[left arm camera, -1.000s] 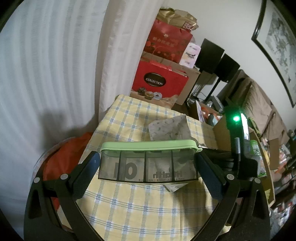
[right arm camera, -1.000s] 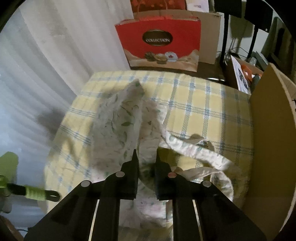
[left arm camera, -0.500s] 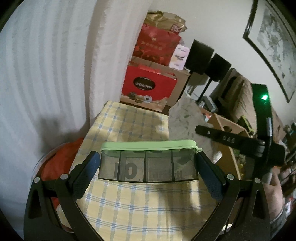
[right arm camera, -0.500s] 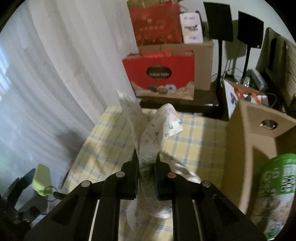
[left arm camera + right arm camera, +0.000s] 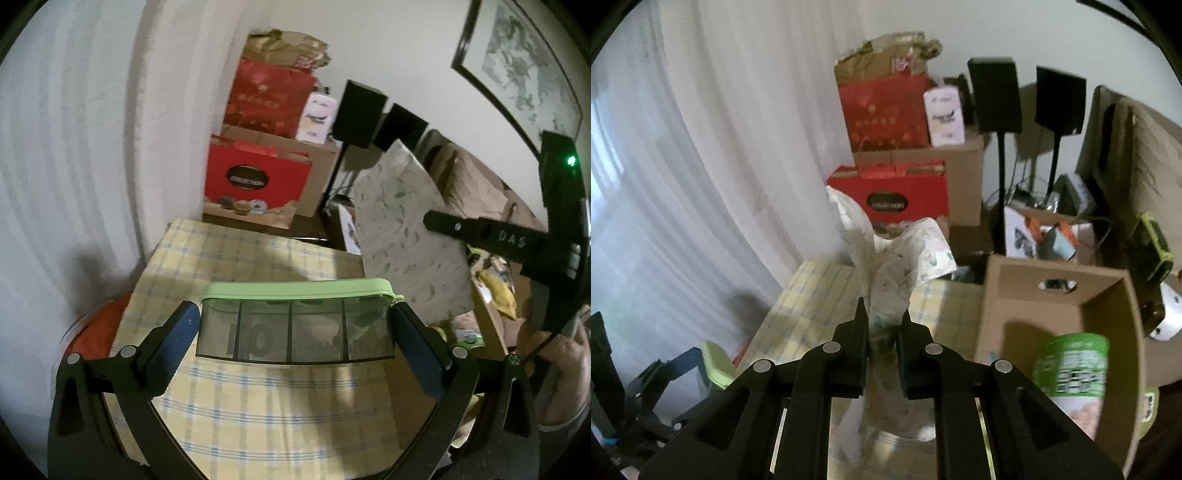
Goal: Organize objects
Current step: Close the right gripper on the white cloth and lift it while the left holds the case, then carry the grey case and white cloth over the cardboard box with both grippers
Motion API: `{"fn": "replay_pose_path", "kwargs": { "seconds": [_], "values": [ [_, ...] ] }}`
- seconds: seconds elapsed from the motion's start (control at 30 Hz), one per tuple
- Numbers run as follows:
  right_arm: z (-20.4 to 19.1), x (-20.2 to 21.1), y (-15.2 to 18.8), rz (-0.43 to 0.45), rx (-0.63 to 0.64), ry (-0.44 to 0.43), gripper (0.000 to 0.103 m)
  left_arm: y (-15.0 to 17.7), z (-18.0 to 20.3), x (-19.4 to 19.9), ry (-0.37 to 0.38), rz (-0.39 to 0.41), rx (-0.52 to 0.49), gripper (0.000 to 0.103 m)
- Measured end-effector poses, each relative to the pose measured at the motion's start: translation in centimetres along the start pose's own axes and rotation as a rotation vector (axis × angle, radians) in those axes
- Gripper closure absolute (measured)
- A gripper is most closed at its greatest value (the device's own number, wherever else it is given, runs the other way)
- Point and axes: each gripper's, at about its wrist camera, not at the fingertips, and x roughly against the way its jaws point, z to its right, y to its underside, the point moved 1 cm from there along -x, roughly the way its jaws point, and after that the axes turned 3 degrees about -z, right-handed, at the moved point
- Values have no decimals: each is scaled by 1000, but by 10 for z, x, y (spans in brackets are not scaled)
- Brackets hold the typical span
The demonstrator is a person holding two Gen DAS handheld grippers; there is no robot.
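Now the right gripper (image 5: 882, 325), clamped on the leaf-print cloth bag (image 5: 890, 280), has lifted it off the worktop (image 5: 258, 398), ready for boxing, while the left gripper (image 5: 295, 332) holds the pill organizer (image 5: 295, 321).

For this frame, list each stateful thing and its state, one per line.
Smoky four-compartment organiser box with green lid: lid closed, held off the table.
Left gripper: shut on the box's two ends.
Leaf-print white fabric bag: bunched, hanging lifted above the checked tablecloth.
Right gripper: shut on the bag.
Open-topped cardboard box: open, green-labelled canister inside.
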Motion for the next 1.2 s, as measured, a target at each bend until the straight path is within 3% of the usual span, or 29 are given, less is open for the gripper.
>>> {"fn": "replay_pose_path", "kwargs": {
  "seconds": [0.33, 0.67, 0.93, 1.2],
  "values": [
    [34, 61, -6, 61, -3, 71, 91, -6, 58, -1, 88, -7, -77, 1],
    [89, 105, 12, 85, -62, 179, 91, 2, 123, -13, 192, -48, -156, 1],
    [137, 121, 35, 75, -133, 280, 91, 18, 167, -30, 252, -101, -226, 1],
    [163, 118, 63, 40, -181, 307, 91, 42, 196, -44, 266, -148, -286, 1]
  ]
}}
